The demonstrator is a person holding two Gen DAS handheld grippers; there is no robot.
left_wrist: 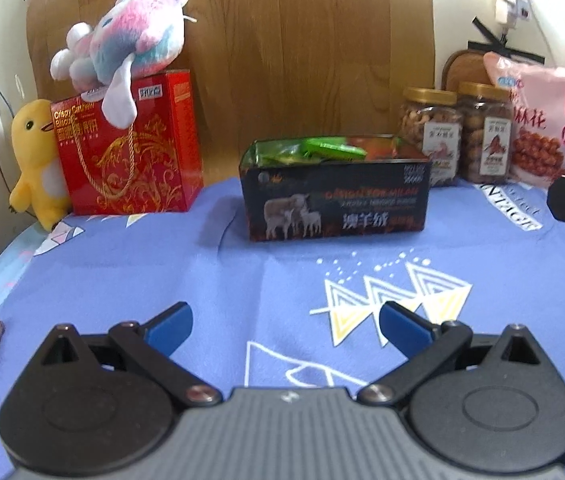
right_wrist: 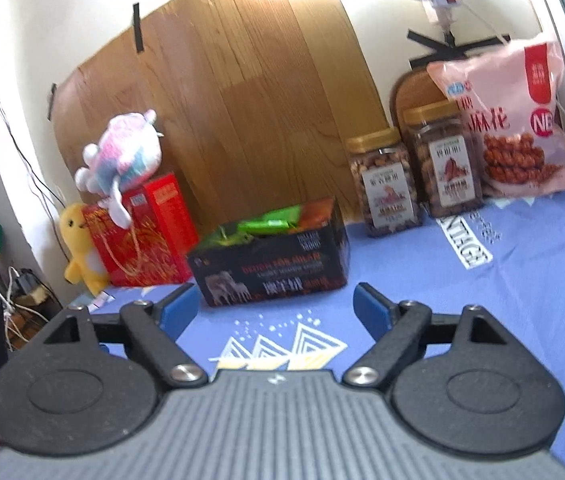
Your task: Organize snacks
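I see a blue tablecloth (left_wrist: 122, 272) printed with white and yellow triangles under my grippers' blue pads (left_wrist: 172, 326). The open box (left_wrist: 336, 204) is black with pale sheep and red-orange lettering, green packets (left_wrist: 330, 148) showing inside. At left stands a red gift box (left_wrist: 126, 148) with gold scrollwork, a yellow chick plush (left_wrist: 34, 160) beside it and a pink, blue and white plush (left_wrist: 130, 48) on top. At right, two clear jars (right_wrist: 386, 184) carry gold lids, next to a pink snack bag (right_wrist: 510, 120). The backboard (left_wrist: 302, 60) is brown woodgrain.

Right gripper (right_wrist: 274, 312) spread wide, empty — above blue cloth (right_wrist: 482, 300); black box (right_wrist: 270, 264) holds green packets (right_wrist: 266, 224).
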